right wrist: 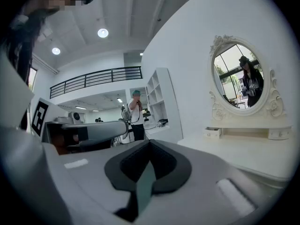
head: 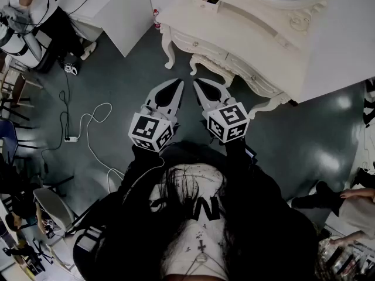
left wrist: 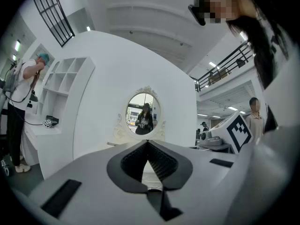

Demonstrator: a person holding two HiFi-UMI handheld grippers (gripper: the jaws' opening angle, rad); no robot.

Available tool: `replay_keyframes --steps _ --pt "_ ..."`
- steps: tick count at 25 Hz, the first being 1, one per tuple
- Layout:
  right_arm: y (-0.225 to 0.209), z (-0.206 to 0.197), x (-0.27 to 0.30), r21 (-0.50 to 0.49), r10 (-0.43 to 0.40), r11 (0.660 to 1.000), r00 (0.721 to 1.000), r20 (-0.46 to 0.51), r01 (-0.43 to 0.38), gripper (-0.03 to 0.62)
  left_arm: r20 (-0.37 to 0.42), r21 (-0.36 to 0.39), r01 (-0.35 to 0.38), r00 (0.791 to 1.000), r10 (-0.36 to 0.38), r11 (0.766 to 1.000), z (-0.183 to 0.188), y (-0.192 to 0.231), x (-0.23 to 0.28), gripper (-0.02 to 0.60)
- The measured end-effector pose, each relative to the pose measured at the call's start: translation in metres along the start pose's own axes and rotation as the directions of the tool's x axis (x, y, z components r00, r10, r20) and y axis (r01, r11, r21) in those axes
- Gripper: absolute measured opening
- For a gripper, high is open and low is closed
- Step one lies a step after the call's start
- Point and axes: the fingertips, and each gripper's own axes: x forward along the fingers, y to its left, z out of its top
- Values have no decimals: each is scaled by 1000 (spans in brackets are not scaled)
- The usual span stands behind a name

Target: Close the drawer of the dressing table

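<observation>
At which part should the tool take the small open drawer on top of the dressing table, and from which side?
The drawer's front face, which stands out from the low shelf under the mirror. Probably come from the table's front with the right tool, shut as it is, and push straight in.

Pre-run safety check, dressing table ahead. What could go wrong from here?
1. The small drawer looks pulled out, far back on the dressing table. The left claw and right claw, both shut, hang well short, so a long reach may push it crooked.
2. A white cable lies on the floor to the person's left: trip risk.
</observation>
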Motion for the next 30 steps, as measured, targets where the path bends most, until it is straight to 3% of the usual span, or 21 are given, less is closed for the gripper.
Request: replay_keyframes --steps 16,22,30 --pt "-16 -11 26 46 -52 998 999 -11 52 8 -35 -32 24 999 -25 999 -16 30 14 0" --pt "-47 -10 46 54 -47 997 999 -26 48 8 -43 -39 10 999 -12 999 -19 47 46 0" --pt "-122 12 102 69 -24 997 999 -40 26 8 -43 -32 -42 998 41 999 -6 89 119 0"
